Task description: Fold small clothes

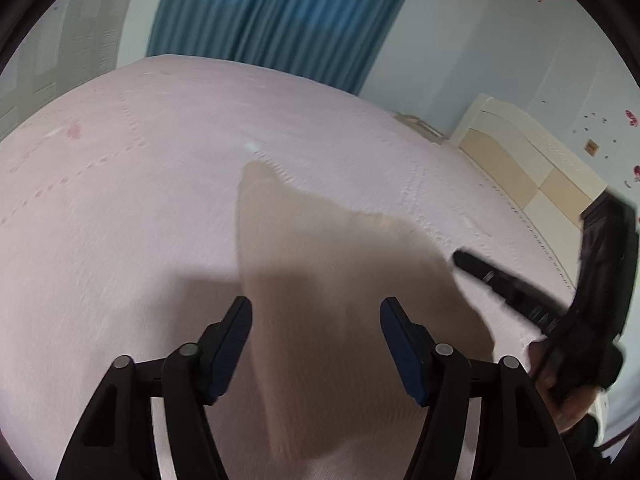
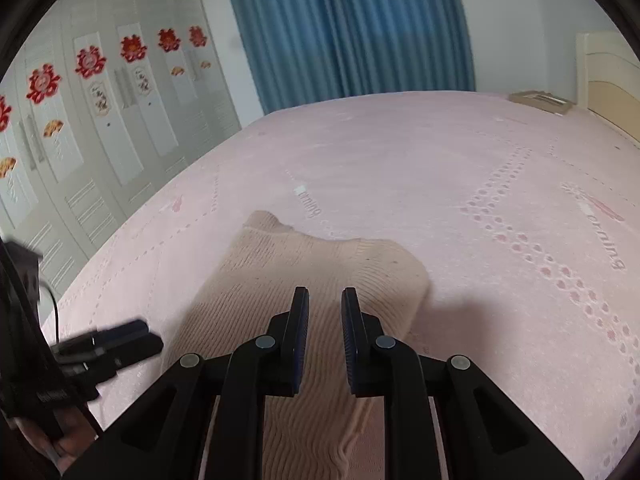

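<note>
beige knit garment [image 2: 304,280] beneath right claw [image 2: 325,300]

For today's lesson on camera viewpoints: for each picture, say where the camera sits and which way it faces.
Left wrist: on the left gripper, looking across the bed toward the curtain; its open fingers and the right gripper show.
Right wrist: on the right gripper, facing the curtain and wardrobe; the left gripper shows.
Shared: the beige sweater.

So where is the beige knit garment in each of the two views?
Left wrist: garment at centre, between the open left gripper fingers.
Right wrist: garment at lower centre, under the right gripper.
Shared landmark: blue curtain behind the pink bed.
</note>
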The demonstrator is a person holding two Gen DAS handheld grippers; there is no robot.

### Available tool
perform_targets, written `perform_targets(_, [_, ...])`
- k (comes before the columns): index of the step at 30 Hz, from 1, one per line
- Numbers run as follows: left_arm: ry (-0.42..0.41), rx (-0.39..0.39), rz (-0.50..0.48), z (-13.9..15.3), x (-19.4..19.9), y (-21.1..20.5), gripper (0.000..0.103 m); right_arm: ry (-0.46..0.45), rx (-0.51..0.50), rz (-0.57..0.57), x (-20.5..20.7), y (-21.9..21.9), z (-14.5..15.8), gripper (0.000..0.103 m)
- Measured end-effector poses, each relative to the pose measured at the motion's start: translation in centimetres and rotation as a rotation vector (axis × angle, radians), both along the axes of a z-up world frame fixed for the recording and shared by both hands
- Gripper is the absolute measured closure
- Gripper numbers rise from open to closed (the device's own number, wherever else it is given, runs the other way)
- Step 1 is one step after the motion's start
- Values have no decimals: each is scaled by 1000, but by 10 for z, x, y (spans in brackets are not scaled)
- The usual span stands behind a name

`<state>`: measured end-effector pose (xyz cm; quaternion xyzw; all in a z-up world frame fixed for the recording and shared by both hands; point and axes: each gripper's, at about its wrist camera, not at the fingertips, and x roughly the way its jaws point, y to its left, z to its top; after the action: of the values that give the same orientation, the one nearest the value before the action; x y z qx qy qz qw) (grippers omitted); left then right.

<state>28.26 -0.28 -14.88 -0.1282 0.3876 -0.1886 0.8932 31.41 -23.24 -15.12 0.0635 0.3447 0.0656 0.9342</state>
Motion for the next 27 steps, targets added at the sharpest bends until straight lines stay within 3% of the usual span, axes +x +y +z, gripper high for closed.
perform_targets(4, [11,0,-49,4,32,-10,64,62,42,-11,17,-10,-24,87])
perform_targets(6, [17,49,-57,-4,42,-17,66,84,77,-12,21,-17,-33,87])
perform_targets(8, [26,76,-61,-17,42,-23,77,101,101,-19,26,-25,-41,88])
perform_targets(14, [-21,182,-92,-34,35,-36,78,145,70,-55,39,-34,-59,90])
perform_targets(27, [-20,190,-66,-38,40,-40,78,131,72,-57,44,-36,-67,90])
